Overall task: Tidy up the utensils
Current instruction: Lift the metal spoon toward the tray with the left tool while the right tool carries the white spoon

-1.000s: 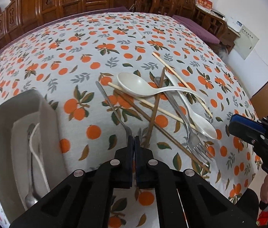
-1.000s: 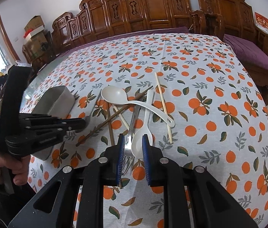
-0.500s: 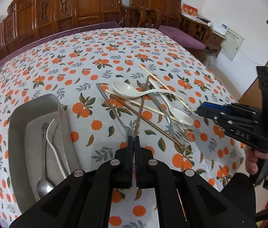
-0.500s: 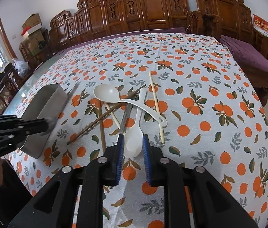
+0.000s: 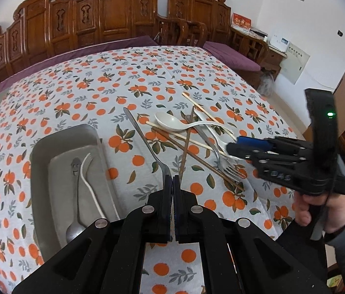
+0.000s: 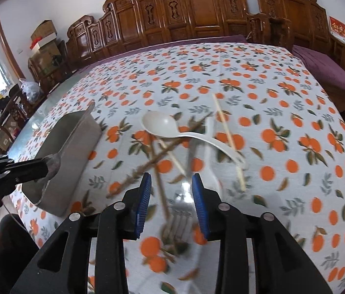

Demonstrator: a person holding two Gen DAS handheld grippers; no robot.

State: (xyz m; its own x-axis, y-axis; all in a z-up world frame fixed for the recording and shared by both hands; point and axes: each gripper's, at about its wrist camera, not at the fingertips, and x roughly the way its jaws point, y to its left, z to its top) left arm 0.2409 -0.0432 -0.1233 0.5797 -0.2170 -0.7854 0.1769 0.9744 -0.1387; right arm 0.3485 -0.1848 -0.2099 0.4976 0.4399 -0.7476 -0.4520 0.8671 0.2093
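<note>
My left gripper (image 5: pixel 172 183) is shut on a metal utensil (image 5: pixel 145 142); its handle points away from me over the table. A grey metal tray (image 5: pixel 40 161) lies to its left and holds a metal spoon (image 5: pixel 75 196) and a white fork (image 5: pixel 89 183). A pile lies to the right: white spoons (image 5: pixel 172 122), a metal fork (image 5: pixel 223 161), brown and pale chopsticks (image 5: pixel 196 156). My right gripper (image 6: pixel 171 183) is open, low over the metal fork (image 6: pixel 179 218) and a white spoon (image 6: pixel 162 125). The tray (image 6: pixel 72 149) stands at the left there.
The table carries an orange-print cloth (image 5: pixel 99 85). Carved wooden chairs (image 5: pixel 113 19) line the far side. A purple bench (image 5: pixel 231 56) stands at the right. The table's near edge is close below both grippers.
My left gripper has lifted and drawn back with the metal utensil. My right gripper has opened wider and dropped closer over the metal fork and white spoon.
</note>
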